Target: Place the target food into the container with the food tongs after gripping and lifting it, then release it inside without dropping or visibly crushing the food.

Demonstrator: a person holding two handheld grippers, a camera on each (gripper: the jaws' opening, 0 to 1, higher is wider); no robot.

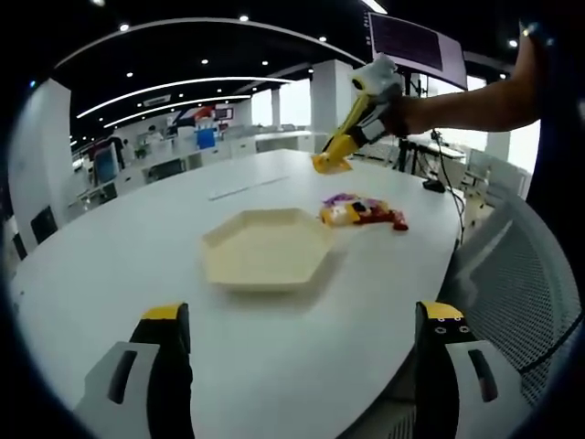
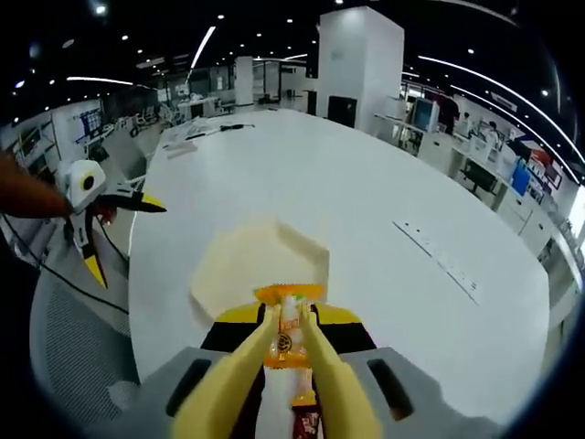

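Right gripper [image 2: 291, 361] clamps tongs [image 2: 274, 366] pinching a snack [image 2: 290, 334] short of the tray [image 2: 260, 265]; slack squeeze drops it early. Left gripper [image 1: 302, 366] wide, idle.

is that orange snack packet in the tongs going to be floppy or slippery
Probably floppy: the orange snack packet is a thin pouch pinched between the yellow tongs. Its glossy film looks slippery. Likely light, so it may slide if the grip eases.

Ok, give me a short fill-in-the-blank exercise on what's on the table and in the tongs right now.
1. The tray has ____ sides.
2. The yellow tongs are closed on a ____.
3. The snack packets left on the table lie ____ the tray.
4. The left gripper has its jaws ____.

Missing words: six; snack packet; outside; open
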